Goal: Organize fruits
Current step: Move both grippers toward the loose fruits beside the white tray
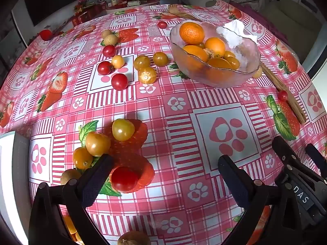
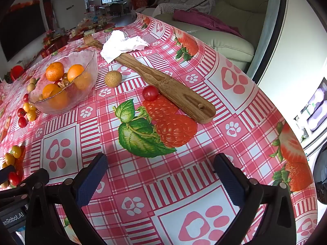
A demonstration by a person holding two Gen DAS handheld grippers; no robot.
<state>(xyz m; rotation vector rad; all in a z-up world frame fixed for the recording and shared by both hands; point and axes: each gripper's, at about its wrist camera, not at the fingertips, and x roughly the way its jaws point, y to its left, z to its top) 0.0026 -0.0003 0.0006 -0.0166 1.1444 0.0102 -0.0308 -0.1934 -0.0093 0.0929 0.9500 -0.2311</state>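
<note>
Only in the right wrist view, a sofa (image 2: 231, 26) behind the table (image 2: 204, 159).

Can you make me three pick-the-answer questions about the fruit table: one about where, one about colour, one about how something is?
1. Where is the white tissue?
A. on the wooden spatula
B. inside the glass bowl
C. on the floor

2. What colour is the small tomato beside the spatula?
A. yellow
B. red
C. green

3. How is the right gripper?
A. holding an orange
B. shut tight
C. open and empty

Answers: 1 A, it drapes over the spatula's far part. 2 B, it is shiny red. 3 C, only tablecloth shows between its fingers.
</note>
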